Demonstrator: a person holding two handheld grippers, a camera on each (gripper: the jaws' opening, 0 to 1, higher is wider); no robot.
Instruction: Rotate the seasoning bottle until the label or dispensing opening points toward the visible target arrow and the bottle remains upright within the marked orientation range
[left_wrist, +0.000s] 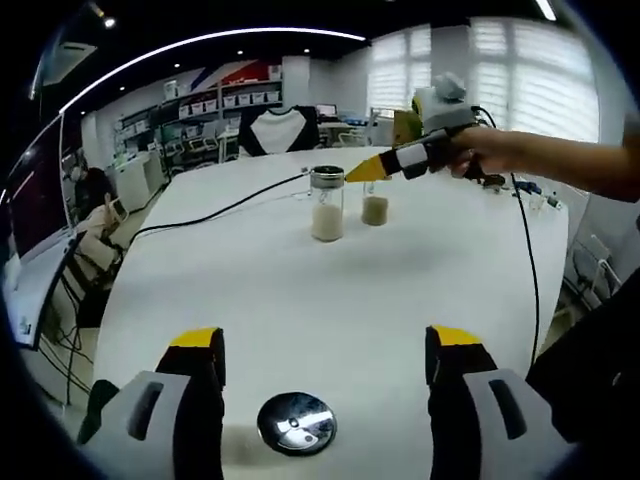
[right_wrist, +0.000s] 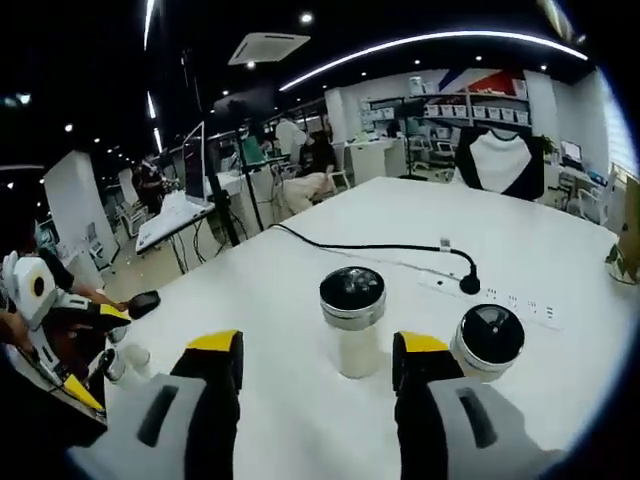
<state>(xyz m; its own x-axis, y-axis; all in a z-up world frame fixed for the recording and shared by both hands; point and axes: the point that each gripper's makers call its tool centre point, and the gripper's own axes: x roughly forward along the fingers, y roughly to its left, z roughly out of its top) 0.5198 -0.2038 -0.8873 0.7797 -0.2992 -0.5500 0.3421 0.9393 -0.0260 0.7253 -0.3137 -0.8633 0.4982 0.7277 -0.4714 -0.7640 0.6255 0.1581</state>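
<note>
A glass seasoning bottle with a dark metal lid and pale powder stands upright mid-table. A shorter bottle is just to its right. My right gripper, held by a hand, hovers at lid height between the two. In the right gripper view the taller bottle stands just beyond the open right gripper, in line with the gap and untouched, and the shorter bottle sits outside the right jaw. My left gripper is open near the table's front edge, far from the bottles, and shows as the left gripper at far left.
A round shiny metal disc lies on the white table between the left jaws. A black cable runs to a small gooseneck microphone behind the bottles. Desks, shelves and seated people are beyond the table.
</note>
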